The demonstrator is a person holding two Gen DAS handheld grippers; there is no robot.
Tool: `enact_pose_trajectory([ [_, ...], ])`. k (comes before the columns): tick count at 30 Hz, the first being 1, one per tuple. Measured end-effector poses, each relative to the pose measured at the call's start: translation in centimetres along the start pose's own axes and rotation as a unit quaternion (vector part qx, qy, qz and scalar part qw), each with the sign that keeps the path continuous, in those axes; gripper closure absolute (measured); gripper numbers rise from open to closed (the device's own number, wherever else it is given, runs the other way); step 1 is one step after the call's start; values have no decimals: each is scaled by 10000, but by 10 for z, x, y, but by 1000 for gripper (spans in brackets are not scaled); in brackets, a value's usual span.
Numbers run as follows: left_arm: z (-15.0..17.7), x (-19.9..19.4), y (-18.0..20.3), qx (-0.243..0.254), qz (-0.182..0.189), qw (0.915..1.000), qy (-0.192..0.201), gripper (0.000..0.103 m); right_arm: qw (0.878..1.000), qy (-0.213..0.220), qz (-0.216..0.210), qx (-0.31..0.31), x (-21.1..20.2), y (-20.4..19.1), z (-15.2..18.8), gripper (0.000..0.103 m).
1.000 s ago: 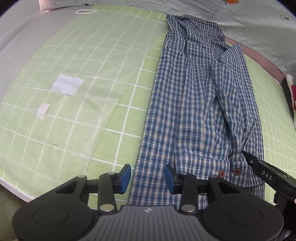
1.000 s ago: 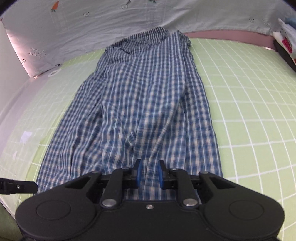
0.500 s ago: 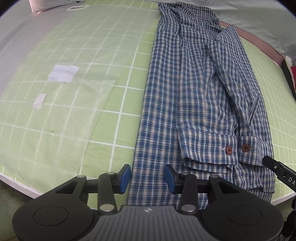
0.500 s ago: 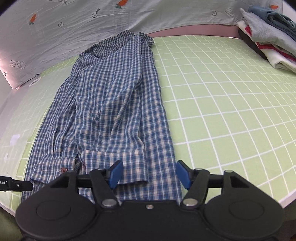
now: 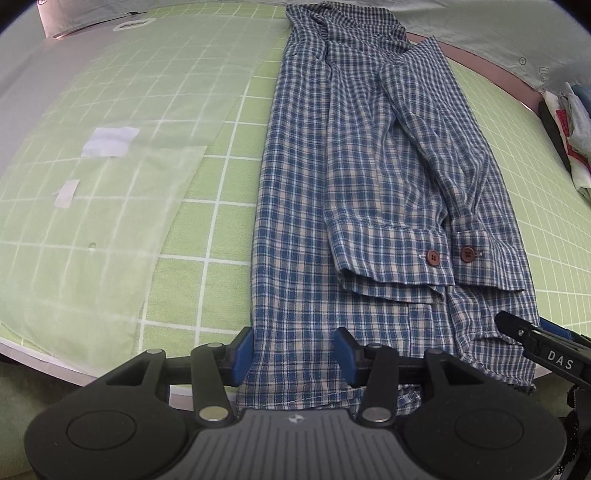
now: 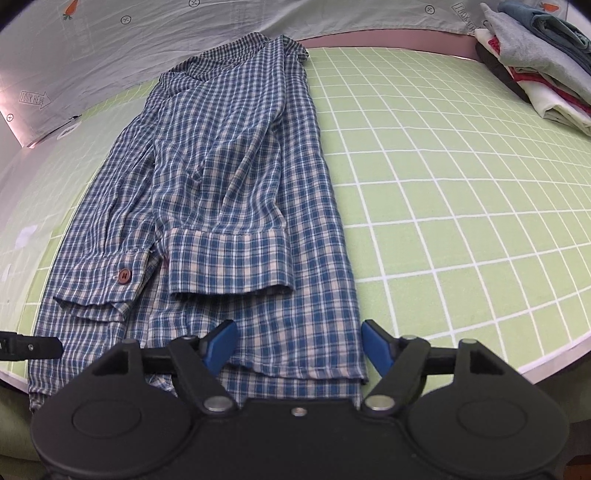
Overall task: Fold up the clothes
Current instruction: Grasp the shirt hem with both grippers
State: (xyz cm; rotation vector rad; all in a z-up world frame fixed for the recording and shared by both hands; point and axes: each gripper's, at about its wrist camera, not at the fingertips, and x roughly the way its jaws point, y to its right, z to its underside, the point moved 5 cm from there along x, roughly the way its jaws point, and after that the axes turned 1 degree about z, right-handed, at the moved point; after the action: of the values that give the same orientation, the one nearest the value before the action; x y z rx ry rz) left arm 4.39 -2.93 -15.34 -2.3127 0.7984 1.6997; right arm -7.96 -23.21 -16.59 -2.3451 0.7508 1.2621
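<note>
Blue-and-white checked cotton shirt [image 5: 369, 206] is lying lengthwise on my green cutting mat with the white grid [image 6: 461, 184], folded into a long narrow strip, collar end up at 12 o'clock and the hem hanging a bit over the mat's near edge at 6. Both sleeves are laid down the body, cuffs side by side, and the brown buttons [image 5: 432, 257] on them face up.

My left gripper [image 5: 293, 354] is spread wide, blue pads either side of the shirt's left hem corner, not pinching anything. My right gripper [image 6: 300, 345] is released too, fingers parted even wider over the right hem corner; in the left view its tip pokes in at 4 o'clock.

Off at 1 o'clock in the right view there's a stack of folded clothes [image 6: 535, 62]. A grey printed sheet [image 6: 147, 33] runs along the far side.
</note>
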Motion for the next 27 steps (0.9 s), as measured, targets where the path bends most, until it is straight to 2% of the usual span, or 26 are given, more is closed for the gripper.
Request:
enact_pose_trajectory([
  [2, 0, 0, 0, 7, 17, 10000, -31, 57, 9999, -53, 89, -43, 1, -1, 1, 29],
  [3, 0, 1, -1, -24, 46, 10000, -52, 62, 9999, -79, 122, -67, 1, -2, 2, 29],
  [4, -1, 2, -2, -58, 76, 9999, -79, 73, 9998, -105, 130, -92, 1, -2, 2, 29],
  [5, -1, 3, -3, -97, 106, 9998, -114, 80, 9998, -118, 123, -125, 1, -3, 2, 33],
  [6, -2, 4, -3, -126, 154, 9997, -141, 91, 9997, -116, 115, -168, 0, -3, 2, 38],
  [7, -3, 4, -3, -126, 243, 9995, -154, 102, 9996, -110, 111, -229, -1, -4, 1, 52],
  [8, -6, 3, -3, -133, 351, 9992, -131, 102, 9995, -113, 66, -282, -1, -5, 0, 70],
  [9, -9, 1, -3, -199, 457, 9987, -76, 102, 9994, -134, -30, -302, -2, -5, -1, 79],
  [10, -14, -2, -3, -302, 559, 9980, -14, 103, 9993, -155, -126, -322, -2, -5, -3, 96],
  [17, -59, -29, -1, -830, 1053, 9895, 536, 103, 9985, 238, -446, -228, -25, 0, -37, 99],
  [22, -100, -35, -6, -1078, 1184, 9836, 834, 103, 9957, 654, -652, -94, -36, 3, -81, 99],
  [27, -141, -40, -11, -1331, 1296, 9762, 1115, 103, 9925, 998, -700, 35, -29, 2, -128, 99],
])
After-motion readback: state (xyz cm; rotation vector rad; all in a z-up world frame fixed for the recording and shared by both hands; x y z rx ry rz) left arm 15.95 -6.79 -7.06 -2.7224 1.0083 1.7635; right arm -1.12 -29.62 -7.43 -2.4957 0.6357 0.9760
